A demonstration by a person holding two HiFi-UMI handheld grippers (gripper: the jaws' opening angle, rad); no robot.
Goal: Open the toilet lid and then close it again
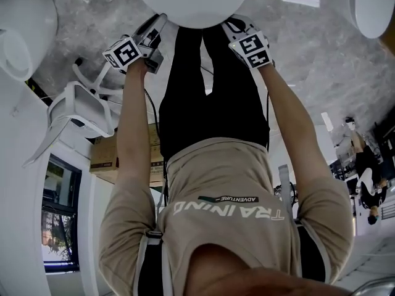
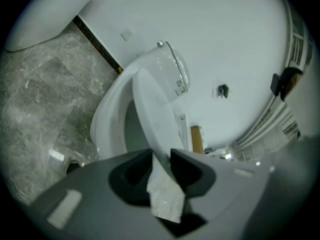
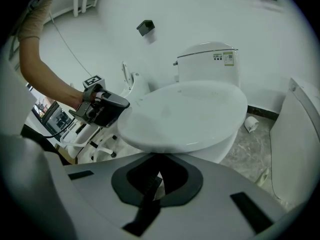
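Toilet lid tilts up, long axis running from tank to front — left gripper pinching its side rim, right gripper nearly closed under the front edge.

From the head camera, a round white toilet lid blocks twelve o'clock, straight ahead. Bare grey marbled floor lies open at two o'clock. A white chair and a brown cardboard box crowd nine o'clock; a white ceramic fixture stands at ten. In the right gripper view, a strip of floor at four o'clock, holding a white paper roll, separates the white toilet bowl from a second white fixture at three.
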